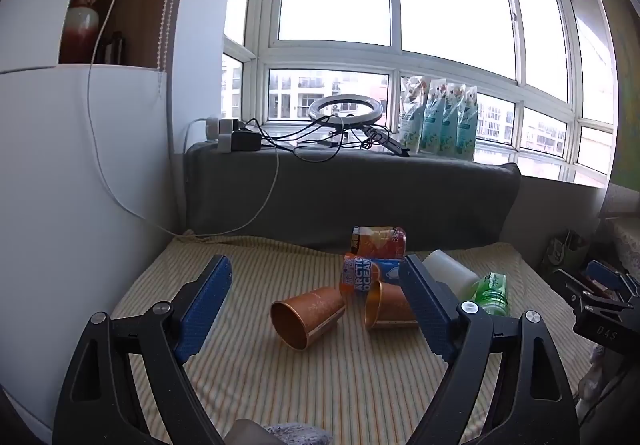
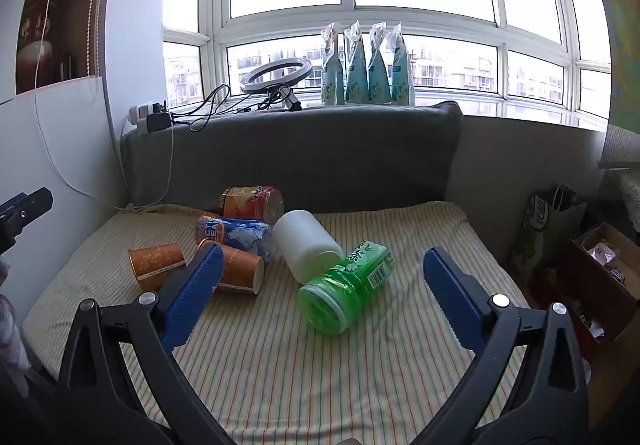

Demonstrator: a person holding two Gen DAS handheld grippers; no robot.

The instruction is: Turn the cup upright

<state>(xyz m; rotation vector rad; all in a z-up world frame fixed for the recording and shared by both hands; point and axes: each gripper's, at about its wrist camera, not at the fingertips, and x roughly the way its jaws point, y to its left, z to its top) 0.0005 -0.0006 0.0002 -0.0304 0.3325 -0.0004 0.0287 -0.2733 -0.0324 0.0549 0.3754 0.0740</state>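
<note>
Several cups lie on their sides on a striped cloth (image 1: 320, 385). A copper cup (image 1: 306, 315) lies with its mouth toward me, between my open left gripper's (image 1: 316, 277) fingers but farther off. A second copper cup (image 1: 386, 307) lies beside it, partly behind the right finger (image 1: 424, 305). In the right wrist view both copper cups (image 2: 156, 259) (image 2: 240, 269), a white cup (image 2: 308, 245) and a green cup (image 2: 344, 285) show. My right gripper (image 2: 324, 265) is open and empty, the green cup lying ahead between its fingers.
An "Arctic Ocean" cup (image 1: 360, 273) and a red-orange cup (image 1: 378, 241) lie behind the copper ones. A grey cushion (image 1: 352, 197) backs the cloth. A ring light (image 1: 346, 109), cables and pouches (image 1: 440, 121) sit on the sill. Bags and a box (image 2: 600, 269) stand at right.
</note>
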